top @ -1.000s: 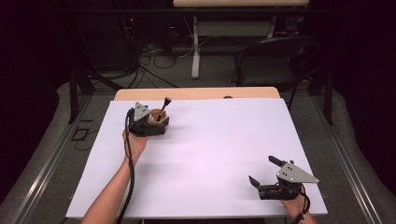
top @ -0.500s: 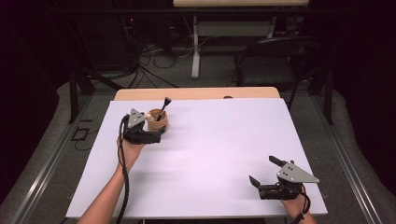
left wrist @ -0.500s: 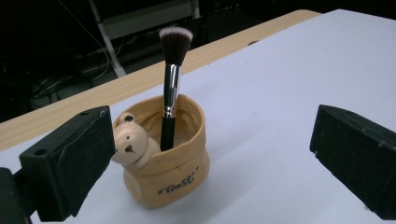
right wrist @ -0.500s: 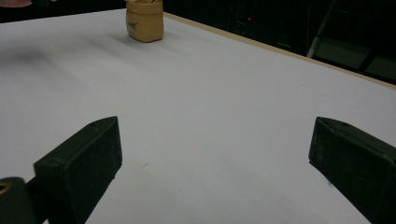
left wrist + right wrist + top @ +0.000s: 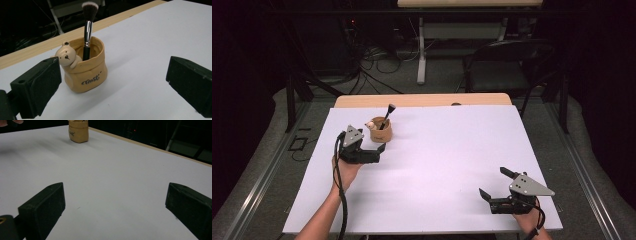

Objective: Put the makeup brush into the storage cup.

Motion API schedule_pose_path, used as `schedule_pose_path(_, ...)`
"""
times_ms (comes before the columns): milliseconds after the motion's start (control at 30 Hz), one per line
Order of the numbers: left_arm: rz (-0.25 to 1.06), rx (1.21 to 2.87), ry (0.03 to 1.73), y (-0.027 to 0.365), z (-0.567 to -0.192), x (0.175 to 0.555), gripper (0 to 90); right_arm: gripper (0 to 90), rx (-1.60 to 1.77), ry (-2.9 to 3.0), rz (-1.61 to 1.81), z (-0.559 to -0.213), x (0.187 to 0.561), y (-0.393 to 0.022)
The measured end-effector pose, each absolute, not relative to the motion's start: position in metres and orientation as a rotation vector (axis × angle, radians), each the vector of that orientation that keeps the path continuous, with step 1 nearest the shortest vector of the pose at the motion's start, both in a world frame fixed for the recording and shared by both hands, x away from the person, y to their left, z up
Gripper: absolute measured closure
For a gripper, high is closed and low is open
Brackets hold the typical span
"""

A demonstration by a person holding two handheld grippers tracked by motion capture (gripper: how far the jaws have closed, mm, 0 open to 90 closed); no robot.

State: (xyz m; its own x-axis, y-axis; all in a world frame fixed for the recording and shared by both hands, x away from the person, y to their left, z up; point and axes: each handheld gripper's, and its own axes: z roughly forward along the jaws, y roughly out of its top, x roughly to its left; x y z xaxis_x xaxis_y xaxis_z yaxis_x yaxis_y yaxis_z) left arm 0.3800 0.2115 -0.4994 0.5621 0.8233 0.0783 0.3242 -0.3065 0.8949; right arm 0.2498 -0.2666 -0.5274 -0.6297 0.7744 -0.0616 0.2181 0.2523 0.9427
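Your left hand-held gripper point(image 5: 379, 150) sits near the far left part of the white surface point(image 5: 452, 165), jaws spread wide, gripping nothing. It points at the tan pot point(image 5: 381, 132), which stands just beyond its tips, close but apart from them. In the left gripper view the pot point(image 5: 86, 68) stands upright between the two jaws and a bit farther out, touching neither. It's a soft sack-shaped holder with dark lettering on the front and a small bear figure point(image 5: 66, 56) hanging over its rim on one side.

Inside the pot: one makeup brush point(image 5: 87, 30), black handle down in the pot, silver collar, dark bristles with pale tips sticking well above the rim. It leans slightly against the far wall of the pot. In the high view the brush point(image 5: 387, 114) tilts toward the back right. Can't tell if anything else is inside; the interior is in shadow.

Your right hand-held gripper point(image 5: 494, 186) rests at the near right corner of the surface, jaws also wide apart, empty, well apart from the pot. In the right gripper view the pot point(image 5: 78, 131) shows far off at the top, with bare white surface between it and the jaws.

A wooden edge point(image 5: 422, 100) shows behind the white sheet.
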Motion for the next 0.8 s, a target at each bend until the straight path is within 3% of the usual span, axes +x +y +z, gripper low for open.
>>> schedule_pose_path(800,0.717,1.706,0.781,0.231,-0.504,0.311,0.0,1.9,0.879,2.009,1.382,-0.527,0.249,-0.262)
